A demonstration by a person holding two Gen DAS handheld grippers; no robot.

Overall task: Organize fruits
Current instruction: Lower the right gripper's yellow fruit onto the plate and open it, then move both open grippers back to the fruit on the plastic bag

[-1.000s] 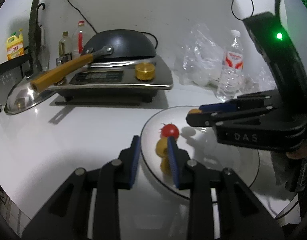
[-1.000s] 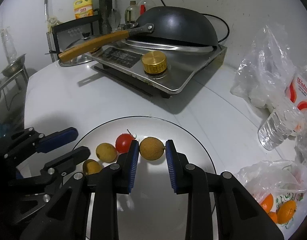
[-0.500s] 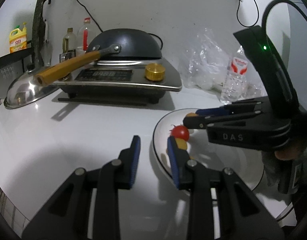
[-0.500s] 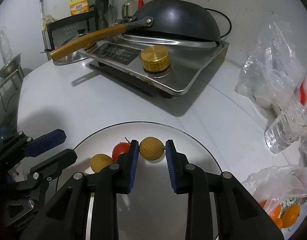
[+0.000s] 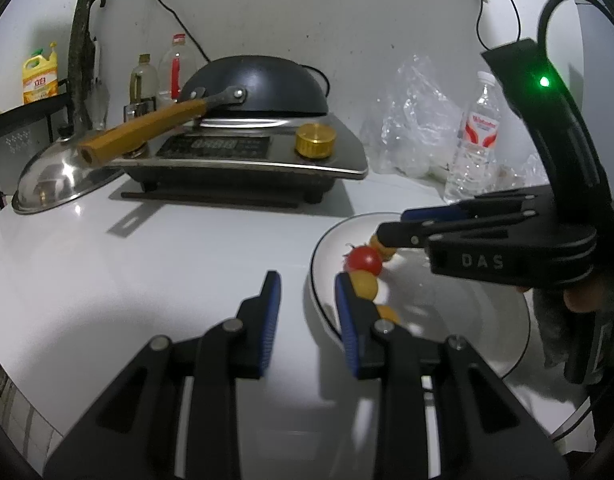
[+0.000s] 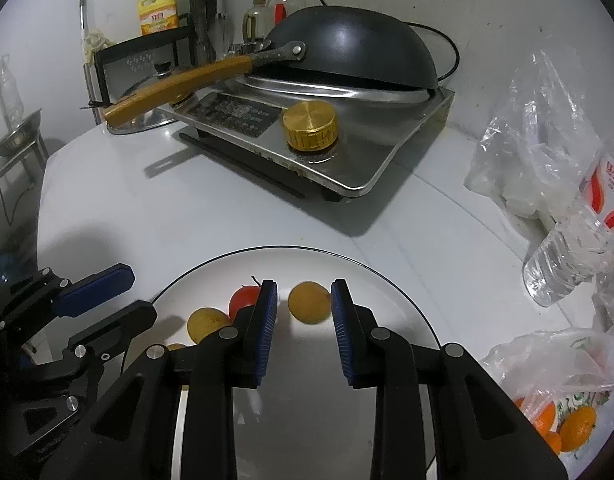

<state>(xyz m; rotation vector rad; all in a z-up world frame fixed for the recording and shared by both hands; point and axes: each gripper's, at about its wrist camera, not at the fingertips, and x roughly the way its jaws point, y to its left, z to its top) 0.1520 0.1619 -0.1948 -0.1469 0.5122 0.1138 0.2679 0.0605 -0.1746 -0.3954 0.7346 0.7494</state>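
Note:
A white plate [image 6: 307, 400] holds a red tomato [image 6: 245, 298], two yellow fruits [image 6: 205, 322] and a brown round fruit [image 6: 309, 303]. My right gripper [image 6: 303, 286] hovers over the plate with its jaws narrow. The brown fruit sits between its tips against the right pad, with a thin gap at the left pad, and seems to rest on the plate. In the left wrist view the brown fruit [image 5: 383, 250] shows just under the right gripper [image 5: 391, 225], beside the tomato [image 5: 363, 260]. My left gripper [image 5: 305, 280] is narrow and empty at the plate's left rim [image 5: 313, 280].
An induction cooker [image 6: 347, 160] with an overturned black wok [image 6: 347, 52] and its wooden handle [image 6: 179, 88] stands behind the plate. A water bottle [image 6: 579, 240] and plastic bags [image 6: 527, 140] lie right. A bag of oranges [image 6: 567, 428] sits near right. A steel lid [image 5: 55, 180] rests far left.
The brown fruit filled the gap between the right pads before; now it looks smaller and lower, with a slit at the left pad. The left gripper has shifted left, off the plate.

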